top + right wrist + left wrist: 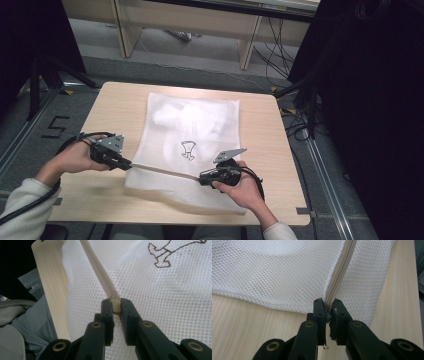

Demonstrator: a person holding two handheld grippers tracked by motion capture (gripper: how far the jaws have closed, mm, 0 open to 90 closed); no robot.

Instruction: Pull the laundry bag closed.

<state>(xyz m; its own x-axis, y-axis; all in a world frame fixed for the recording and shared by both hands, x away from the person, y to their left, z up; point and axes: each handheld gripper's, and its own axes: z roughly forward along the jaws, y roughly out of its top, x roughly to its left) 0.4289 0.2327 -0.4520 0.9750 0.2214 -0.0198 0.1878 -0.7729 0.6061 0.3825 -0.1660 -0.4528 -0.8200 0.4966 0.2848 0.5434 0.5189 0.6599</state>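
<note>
Now left tongs [125,164] pinching zipper [160,170] end of mesh bag [192,127] on worktop [112,102]; right tongs [204,177] gripping slider. Likely zipping; next needing steady pull along track.

Even overhead light, soft shadows; dark surroundings, slight blur.

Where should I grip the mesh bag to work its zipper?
Grip the mesh laundry bag on its beige zipper tape, end-on along the line: it is a raised, stiff ridge. The left gripper and right gripper already pinch it there.
</note>
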